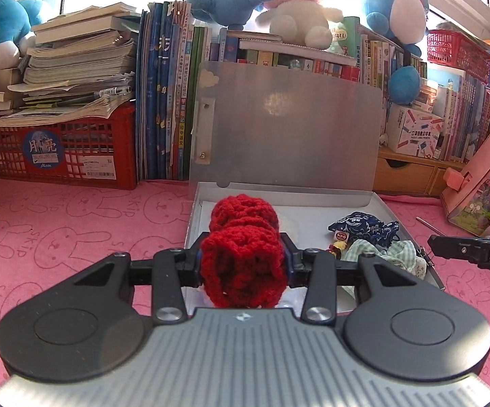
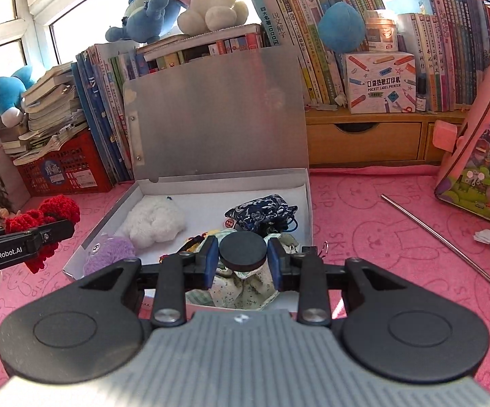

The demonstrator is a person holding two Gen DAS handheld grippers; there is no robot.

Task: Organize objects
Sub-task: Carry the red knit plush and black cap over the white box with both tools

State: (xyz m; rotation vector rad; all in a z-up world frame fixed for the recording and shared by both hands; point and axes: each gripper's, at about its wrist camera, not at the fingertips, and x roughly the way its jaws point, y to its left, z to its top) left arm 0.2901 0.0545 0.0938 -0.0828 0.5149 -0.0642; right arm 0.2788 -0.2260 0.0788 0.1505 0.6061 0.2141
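The left tool (image 1: 241,257) was clamped on a red crocheted piece (image 1: 243,254), which bulged out above and below its two blue-padded fingers and reached forward over the near left part of the open box (image 1: 385,205). In the right wrist view the same red piece (image 2: 46,218) showed at the far left, gripped in the left tool (image 2: 41,234) above the pink desk (image 2: 363,210), just beside the box's left wall.

The right tool (image 2: 243,257) was clamped on a black round disc (image 2: 243,250), held flat between its blue pads (image 2: 211,261) over the near part of the box (image 2: 190,178), above a crumpled green checked cloth (image 2: 241,288).

Only the right wrist view showed the left half of the box's contents: a white fluffy toy (image 2: 153,220) near the middle and a purple fuzzy toy (image 2: 107,257) at the near left corner. In the left wrist view the red piece hid that area. Both views showed a blue patterned pouch (image 1: 363,227) toward the box's right side, with the checked cloth (image 1: 380,254) just in front of it. The box's grey lid (image 1: 289,125) stood upright against the books behind. A metal rod (image 2: 445,244) lay on the desk to the right of the box, well apart from it. In the left wrist view the right tool appeared only as a black bar at the right edge, its grip hidden.
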